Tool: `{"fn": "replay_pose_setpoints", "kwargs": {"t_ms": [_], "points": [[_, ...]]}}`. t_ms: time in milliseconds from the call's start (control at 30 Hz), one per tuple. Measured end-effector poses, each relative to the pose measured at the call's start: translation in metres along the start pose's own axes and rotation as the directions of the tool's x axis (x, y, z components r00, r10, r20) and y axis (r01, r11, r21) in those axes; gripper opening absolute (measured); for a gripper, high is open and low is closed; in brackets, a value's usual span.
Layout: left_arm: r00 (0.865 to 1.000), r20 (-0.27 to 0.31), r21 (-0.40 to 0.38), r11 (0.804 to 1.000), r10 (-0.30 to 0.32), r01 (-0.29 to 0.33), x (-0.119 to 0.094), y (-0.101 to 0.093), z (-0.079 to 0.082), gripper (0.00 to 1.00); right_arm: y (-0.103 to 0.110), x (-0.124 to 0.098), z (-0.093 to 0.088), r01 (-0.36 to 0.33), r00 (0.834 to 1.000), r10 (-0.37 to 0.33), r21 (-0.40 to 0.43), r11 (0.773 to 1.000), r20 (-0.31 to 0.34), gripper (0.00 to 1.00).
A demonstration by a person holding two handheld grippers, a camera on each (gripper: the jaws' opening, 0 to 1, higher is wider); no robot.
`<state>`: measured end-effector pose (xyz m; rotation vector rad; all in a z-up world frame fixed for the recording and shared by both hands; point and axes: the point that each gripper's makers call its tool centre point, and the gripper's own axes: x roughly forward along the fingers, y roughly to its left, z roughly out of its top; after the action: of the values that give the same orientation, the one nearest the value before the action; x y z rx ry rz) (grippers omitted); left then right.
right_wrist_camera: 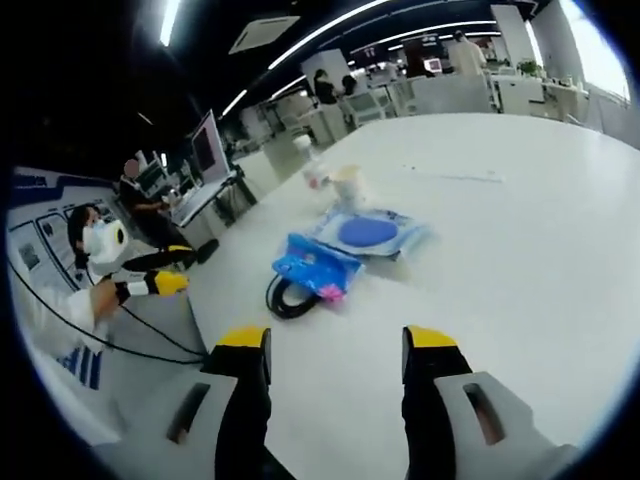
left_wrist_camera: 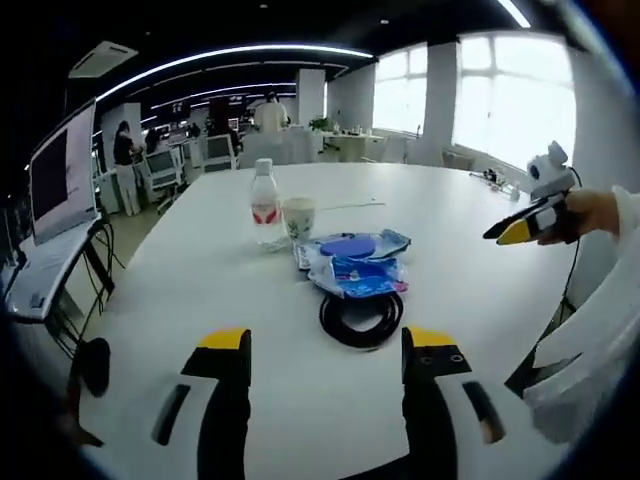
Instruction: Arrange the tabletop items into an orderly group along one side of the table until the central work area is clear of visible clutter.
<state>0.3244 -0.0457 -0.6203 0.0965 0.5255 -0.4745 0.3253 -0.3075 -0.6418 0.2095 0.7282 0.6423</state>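
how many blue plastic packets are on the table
2. One blue packet lies partly over the black cable coil; a larger clear packet with a blue disc sits just behind it, near the paper cup. More could be hidden underneath.

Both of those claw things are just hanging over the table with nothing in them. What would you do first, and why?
Probably ease the left gripper forward to the black cable coil. Its fingers are open and empty, and the coil lies nearest, just ahead, partly under the blue packets beside the cup and bottle.
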Motion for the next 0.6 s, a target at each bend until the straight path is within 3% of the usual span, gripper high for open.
{"fn": "replay_pose_setpoints", "kwargs": {"t_ms": [100, 267, 600], "points": [[1.000, 0.009, -0.016, 1.000, 0.019, -0.018, 0.003, -0.014, 0.009, 0.62, -0.006, -0.009, 0.005, -0.012, 1.000, 0.012, 0.002, 1.000, 0.020, 0.50], [0.999, -0.019, 0.001, 1.000, 0.026, -0.026, 0.008, -0.027, 0.011, 0.62, -0.016, -0.016, 0.008, -0.029, 0.999, 0.029, 0.013, 0.999, 0.035, 0.49], [0.999, -0.046, -0.037, 0.999, 0.030, -0.031, 0.029, -0.012, 0.013, 0.60, -0.019, -0.009, 0.015, -0.043, 0.999, 0.043, 0.027, 0.999, 0.024, 0.47]]}}
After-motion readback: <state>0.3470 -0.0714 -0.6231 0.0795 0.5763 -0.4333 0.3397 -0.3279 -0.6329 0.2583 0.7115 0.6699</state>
